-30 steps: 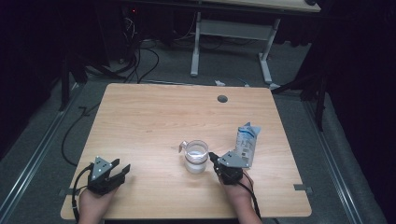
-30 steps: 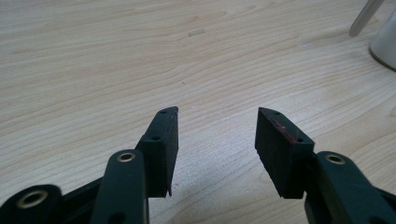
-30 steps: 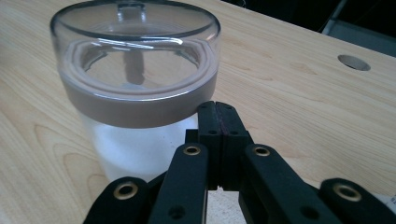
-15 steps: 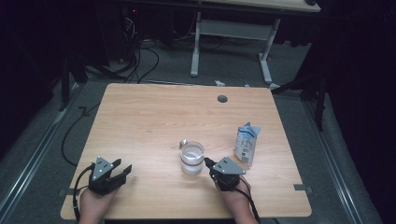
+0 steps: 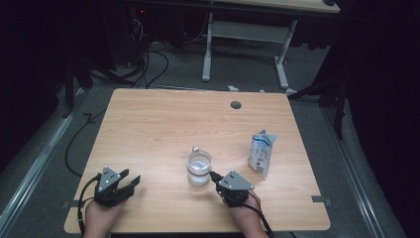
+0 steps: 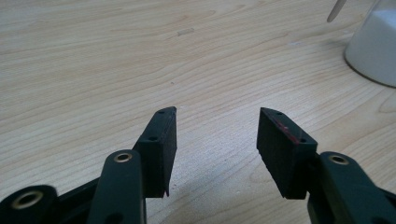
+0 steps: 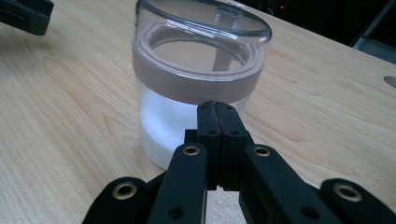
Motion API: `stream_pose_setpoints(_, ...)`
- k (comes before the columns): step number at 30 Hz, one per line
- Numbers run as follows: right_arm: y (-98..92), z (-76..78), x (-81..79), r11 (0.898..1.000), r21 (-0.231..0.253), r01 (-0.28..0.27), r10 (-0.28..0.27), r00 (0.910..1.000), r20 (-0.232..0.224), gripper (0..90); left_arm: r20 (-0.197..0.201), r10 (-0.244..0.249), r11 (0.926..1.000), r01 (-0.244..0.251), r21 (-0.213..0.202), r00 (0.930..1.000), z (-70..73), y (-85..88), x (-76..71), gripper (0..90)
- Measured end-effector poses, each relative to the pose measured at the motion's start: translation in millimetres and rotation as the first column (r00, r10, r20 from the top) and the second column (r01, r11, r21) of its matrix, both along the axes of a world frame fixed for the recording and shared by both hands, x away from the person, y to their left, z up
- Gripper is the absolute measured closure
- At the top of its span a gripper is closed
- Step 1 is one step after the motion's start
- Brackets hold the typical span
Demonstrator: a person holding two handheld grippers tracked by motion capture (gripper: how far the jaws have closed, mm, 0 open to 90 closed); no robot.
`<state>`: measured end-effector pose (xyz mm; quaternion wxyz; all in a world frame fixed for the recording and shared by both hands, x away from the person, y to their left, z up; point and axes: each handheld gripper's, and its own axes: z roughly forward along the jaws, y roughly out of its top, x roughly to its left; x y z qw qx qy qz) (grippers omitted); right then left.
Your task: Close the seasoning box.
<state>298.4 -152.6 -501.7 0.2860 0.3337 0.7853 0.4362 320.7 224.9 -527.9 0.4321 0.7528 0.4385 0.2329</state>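
Directly ahead of the right gripper (image 5: 216, 177), whose jaws are pressed together and empty, stands a clear jar (image 5: 199, 167) holding white powder. Beyond its right side a small pouch (image 5: 261, 152) stands upright, its print unreadable. Well apart, the left gripper (image 5: 130, 181) rests spread on the table (image 5: 163, 119).

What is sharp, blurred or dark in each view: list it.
High view: the table is evenly lit, while the floor and room around it fall into near black. Left gripper view: the fingers are sharp, the jar at the top right is soft and overexposed. Right gripper view: the fingers and jar are fairly sharp, with glare lines on the jar's rim.
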Motion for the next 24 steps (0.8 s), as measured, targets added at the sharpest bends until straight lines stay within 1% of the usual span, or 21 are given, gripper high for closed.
stream_pose_setpoints(1,1.5,-0.2,-0.3,1.0,0.005,-0.005,0.005,1.0,0.0,89.7,0.0,0.0,1.0,0.0,0.0,1.0,-0.1,-0.1,0.0,48.3)
stream_pose_setpoints(10,16.2,-0.7,-2.5,0.999,-0.003,-0.046,0.046,0.9989,0.006,89.4,-0.003,-0.002,1.0,0.002,0.002,1.0,-0.5,-0.3,0.0,48.2)
stream_pose_setpoints(13,19.0,-0.8,-3.8,0.999,-0.015,-0.051,0.052,0.9986,0.011,89.1,0.0,-0.001,1.0,0.001,0.001,1.0,-0.4,0.0,0.0,48.1)
stream_pose_setpoints(19,18.3,0.3,-4.7,0.999,-0.009,-0.048,0.048,0.9988,0.011,87.7,0.003,-0.002,1.0,0.002,-0.001,1.0,1.1,1.0,-0.7,48.1)
stream_pose_setpoints(24,9.1,3.2,-4.9,1.0,0.007,-0.027,0.027,0.9995,0.019,84.9,0.003,-0.001,1.0,0.001,0.002,1.0,1.6,1.2,-0.8,47.8)
